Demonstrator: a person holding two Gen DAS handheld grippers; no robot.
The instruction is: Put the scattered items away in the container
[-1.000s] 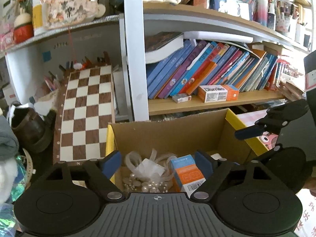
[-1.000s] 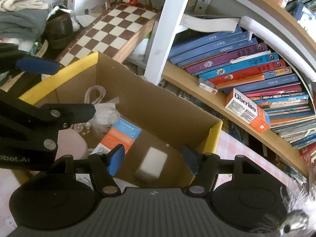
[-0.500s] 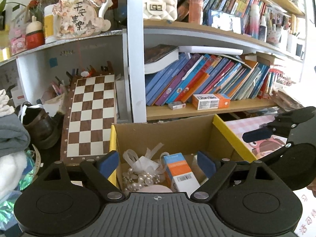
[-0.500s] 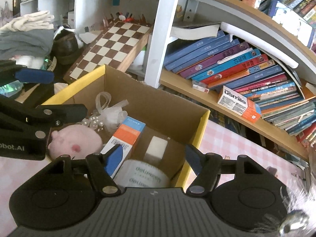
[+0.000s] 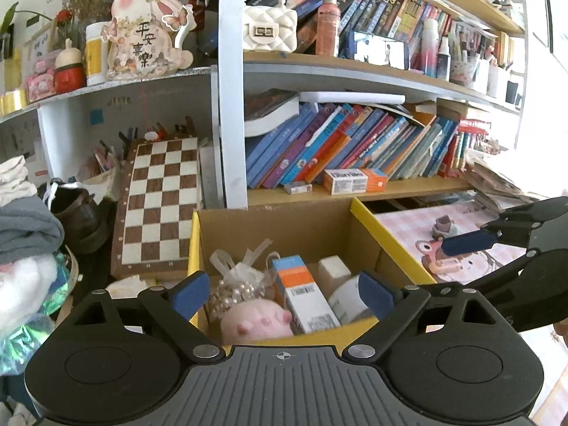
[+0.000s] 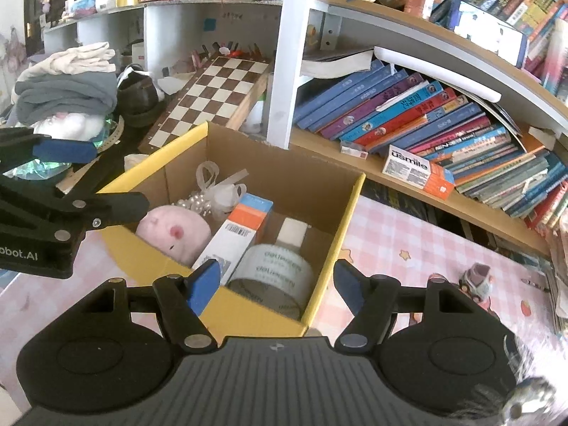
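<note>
Remaining beyond the right gripper (image 6: pixel 273 284), jaws parted and empty: a small toy (image 6: pixel 475 278), probably light, rigid (blurry); pinch its sides. Left gripper (image 5: pixel 280 293) opening, empty, over the box (image 5: pixel 387 234).

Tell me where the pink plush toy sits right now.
The pink plush toy lies inside the cardboard box, in its near left corner in the right wrist view, beside the orange-and-white carton and just in front of the pearl bundle.
</note>
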